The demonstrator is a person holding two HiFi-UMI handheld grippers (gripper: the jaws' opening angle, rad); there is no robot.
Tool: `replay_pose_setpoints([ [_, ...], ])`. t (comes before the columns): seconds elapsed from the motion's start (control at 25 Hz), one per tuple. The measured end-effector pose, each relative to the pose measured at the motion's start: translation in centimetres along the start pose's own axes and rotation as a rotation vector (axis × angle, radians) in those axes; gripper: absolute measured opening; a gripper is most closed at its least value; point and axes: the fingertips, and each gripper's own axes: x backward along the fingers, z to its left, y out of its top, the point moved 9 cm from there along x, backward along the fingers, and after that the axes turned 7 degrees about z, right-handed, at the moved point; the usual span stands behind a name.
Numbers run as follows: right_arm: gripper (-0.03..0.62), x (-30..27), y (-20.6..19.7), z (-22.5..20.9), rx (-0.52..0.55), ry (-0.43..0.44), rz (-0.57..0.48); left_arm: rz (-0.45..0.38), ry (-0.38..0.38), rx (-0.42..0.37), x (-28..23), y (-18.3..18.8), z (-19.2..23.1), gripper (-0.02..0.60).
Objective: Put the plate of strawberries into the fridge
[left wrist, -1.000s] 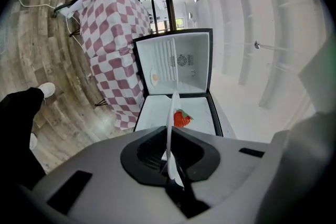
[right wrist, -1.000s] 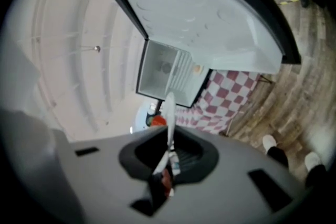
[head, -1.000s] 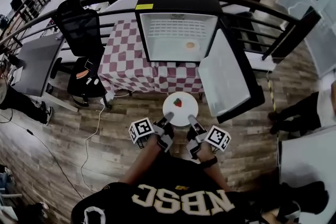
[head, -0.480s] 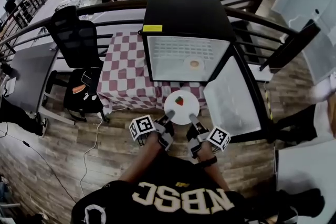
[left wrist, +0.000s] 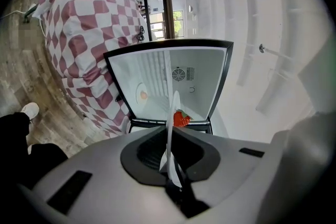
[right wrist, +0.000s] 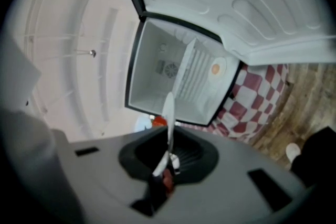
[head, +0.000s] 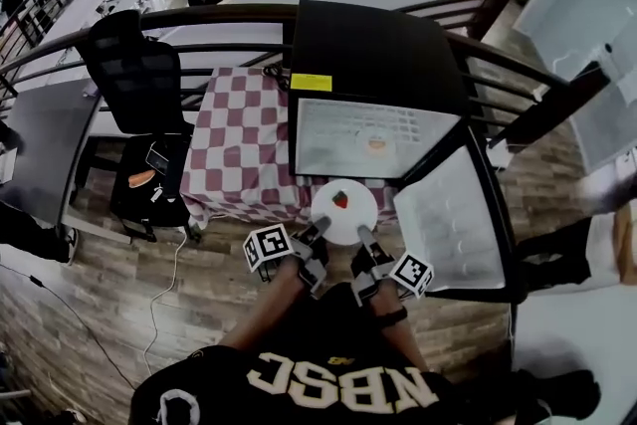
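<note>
Wood-plank floor (head: 119, 284) fills the lower part of the head view, with a table (head: 244, 149) under a red-and-white checked cloth at centre and a black chair (head: 134, 65) to its left, in front of a dark railing (head: 199, 15). A black fridge (head: 373, 139) stands on the table's right end, its door (head: 453, 219) swung open toward the lower right and its white inside lit. A small round item with an orange centre (head: 376, 143) lies on the shelf inside.

At lower centre, a person holds a white plate (head: 343, 211) with one strawberry (head: 340, 199) on it, level and just in front of the fridge's lower edge. The left gripper (head: 320, 226) pinches the plate's near-left rim and the right gripper (head: 362, 234) its near-right rim. Each gripper view shows the plate edge-on, running between jaws pressed onto it, with the open fridge straight ahead.

A second ago the fridge sat higher in the head view, with a broad strip of checked cloth showing between it and the plate. That strip has since shrunk to almost nothing, and the plate's far rim now nearly meets the fridge's sill in the picture. The door has stayed open, the strawberry has kept its place on the plate's far half, and both grippers have kept the same hold on the rim throughout. The plate is not yet inside the fridge.
</note>
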Motion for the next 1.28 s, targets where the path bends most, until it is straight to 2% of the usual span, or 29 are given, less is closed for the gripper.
replay_pose_setpoints([
  [0.16, 0.037, -0.4, 1.4, -0.9, -0.05, -0.027, -0.019, 0.032, 0.001, 0.026, -1.6, 0.8, 0.2, 0.034],
  [0.32, 0.037, -1.3, 3.5, -1.1, -0.024, -0.031, -0.03, 0.043, -0.008, 0.029, -3.6, 2.0, 0.2, 0.034],
  [0.52, 0.037, -4.1, 5.9, -1.1, -0.104, 0.027, -0.002, 0.015, 0.019, 0.005, -5.3, 4.5, -1.0, 0.035],
  [0.72, 0.037, -6.2, 9.5, -0.5, -0.08, 0.034, 0.032, -0.03, 0.007, -0.013, -8.0, 6.6, -1.9, 0.034],
  [0.92, 0.037, -7.4, 12.2, -1.1, -0.131, 0.036, 0.005, -0.044, 0.019, -0.052, -10.7, 7.8, -2.7, 0.035],
  [1.28, 0.037, -9.8, 15.1, -1.8, -0.15, 0.021, 0.026, -0.063, 0.047, -0.012, -13.4, 9.9, -2.2, 0.035],
])
